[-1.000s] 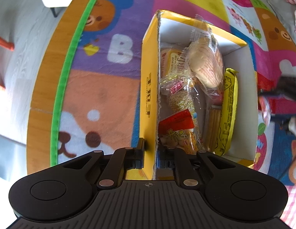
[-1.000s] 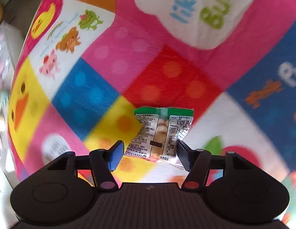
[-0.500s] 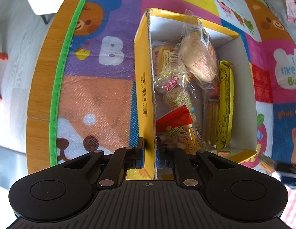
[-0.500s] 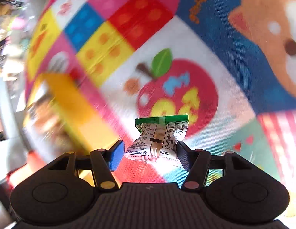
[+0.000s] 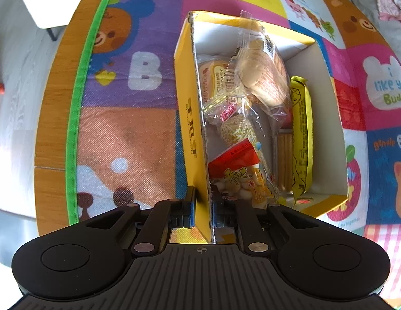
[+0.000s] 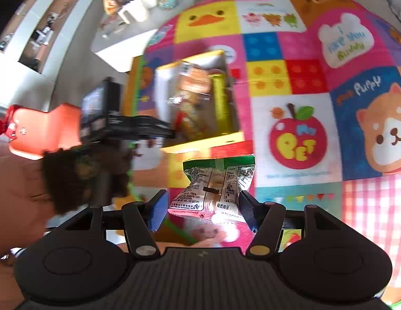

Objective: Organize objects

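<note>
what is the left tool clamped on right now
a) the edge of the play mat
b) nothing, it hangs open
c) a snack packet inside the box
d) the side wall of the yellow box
d: the left tool is shut on the yellow box, with one finger outside its side wall and one inside.

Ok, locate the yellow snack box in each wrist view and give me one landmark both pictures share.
Left wrist view: the yellow snack box fills the centre, its near wall pinched by the left gripper.
Right wrist view: it sits left of centre, blurred, beyond the green-topped packet in the right gripper.
Shared landmark: the apple picture on the mat.
</note>
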Demonstrator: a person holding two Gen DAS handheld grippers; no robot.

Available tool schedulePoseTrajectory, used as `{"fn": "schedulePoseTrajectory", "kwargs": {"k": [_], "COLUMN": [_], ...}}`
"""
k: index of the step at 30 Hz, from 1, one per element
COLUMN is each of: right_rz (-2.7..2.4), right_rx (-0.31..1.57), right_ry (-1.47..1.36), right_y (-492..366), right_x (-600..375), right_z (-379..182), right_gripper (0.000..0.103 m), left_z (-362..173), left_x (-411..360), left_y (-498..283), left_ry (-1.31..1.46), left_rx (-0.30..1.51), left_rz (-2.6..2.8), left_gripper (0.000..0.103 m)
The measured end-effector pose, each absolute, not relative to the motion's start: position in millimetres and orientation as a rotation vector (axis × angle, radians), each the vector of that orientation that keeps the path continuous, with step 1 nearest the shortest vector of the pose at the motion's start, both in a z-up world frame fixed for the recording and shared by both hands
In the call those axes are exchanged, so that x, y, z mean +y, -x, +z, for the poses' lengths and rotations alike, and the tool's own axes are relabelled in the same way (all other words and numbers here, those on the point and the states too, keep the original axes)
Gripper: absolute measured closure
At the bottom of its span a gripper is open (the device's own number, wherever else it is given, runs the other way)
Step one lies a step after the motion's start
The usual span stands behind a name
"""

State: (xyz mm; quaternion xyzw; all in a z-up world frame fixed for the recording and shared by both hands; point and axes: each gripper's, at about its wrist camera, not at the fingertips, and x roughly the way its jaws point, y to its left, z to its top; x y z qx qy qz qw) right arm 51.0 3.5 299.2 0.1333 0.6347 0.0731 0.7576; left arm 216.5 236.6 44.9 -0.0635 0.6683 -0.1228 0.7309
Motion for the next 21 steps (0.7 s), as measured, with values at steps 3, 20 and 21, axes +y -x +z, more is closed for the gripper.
{"fn": "schedulePoseTrajectory", "kwargs": {"k": [3,20,21], "right_rz": [0.187,0.157,0.155], "right_rx": [1.389,1.412,1.408], "right_ry": [-0.287,-0.283,-0.285], "right_y": [-50,-73,-75], "right_x": [21,47,48], "right_z": [306,290,290], "right_gripper": [0.043,0.043,0.043], "left_z": [44,41,40], "left_x": [238,241,241], "left_y": [-218,-219,-219], "left_ry": [0.144,0.157,0.159], "left_rx": [1.486,1.491,1.491], "left_rz": [-0.273,-0.297,-0.299], "left_gripper": [0.089,0.089,0.089]}}
